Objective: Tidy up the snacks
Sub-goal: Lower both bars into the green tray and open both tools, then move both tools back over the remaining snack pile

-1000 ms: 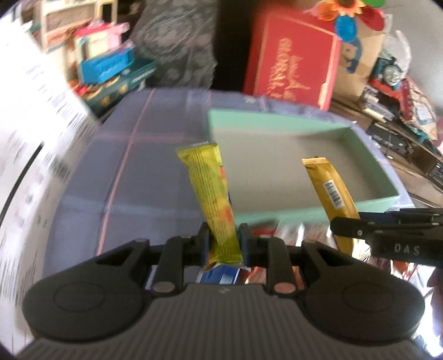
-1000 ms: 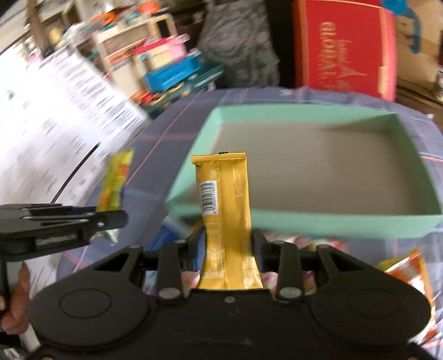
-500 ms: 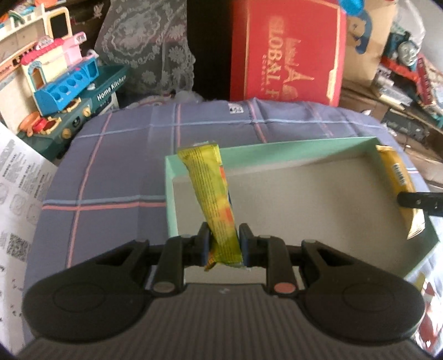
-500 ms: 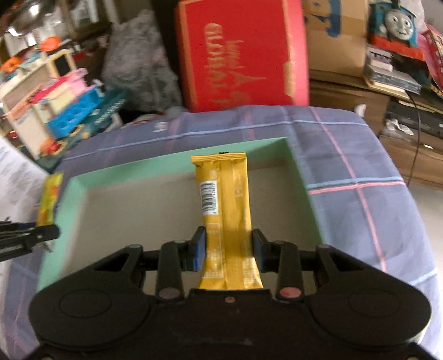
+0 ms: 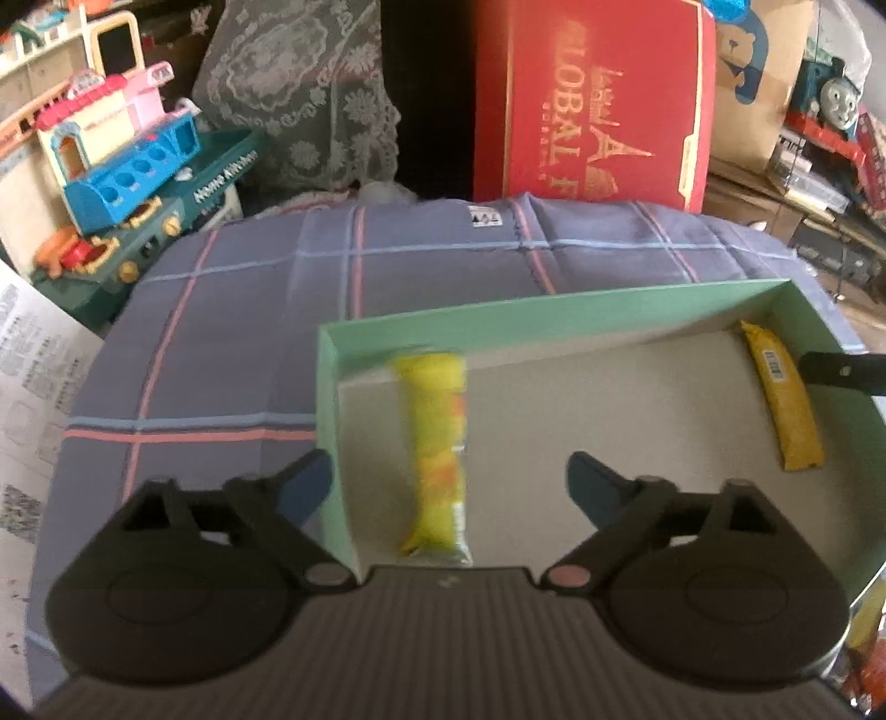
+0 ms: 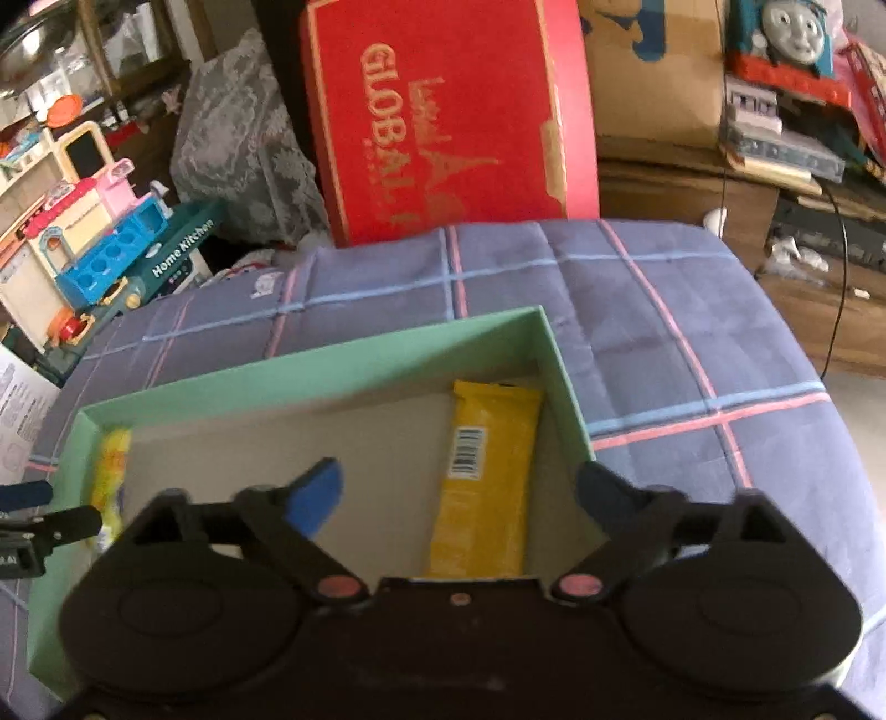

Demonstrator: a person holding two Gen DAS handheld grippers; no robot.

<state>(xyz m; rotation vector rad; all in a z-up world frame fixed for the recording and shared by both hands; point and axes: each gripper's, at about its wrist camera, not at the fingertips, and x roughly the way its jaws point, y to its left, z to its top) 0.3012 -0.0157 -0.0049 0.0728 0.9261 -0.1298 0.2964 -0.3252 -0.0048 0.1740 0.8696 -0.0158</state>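
A shallow mint-green box (image 5: 554, 318) (image 6: 310, 365) sits on a purple plaid cloth. In the left wrist view my left gripper (image 5: 448, 479) hovers over the box's left end, jaws opening wide, and a blurred yellow-green snack bar (image 5: 434, 454) lies free between them on the box floor. In the right wrist view my right gripper (image 6: 457, 487) is over the right end, jaws also opening, with a yellow-orange barcoded bar (image 6: 484, 482) loose between them. Each bar shows in the other view too: yellow-orange bar (image 5: 783, 401), yellow-green bar (image 6: 111, 471).
A red gift box (image 5: 595, 105) (image 6: 448, 116) stands behind the cloth-covered table (image 5: 232, 354). A toy kitchen (image 5: 127, 183) sits at the left, cardboard boxes and a toy train (image 6: 792, 44) at the right. Printed paper (image 5: 33, 382) lies at the left edge.
Both grippers carried their bars forward over the green box, then sprang wide. The yellow-green bar and the yellow-orange bar have dropped from the pads onto the box floor.
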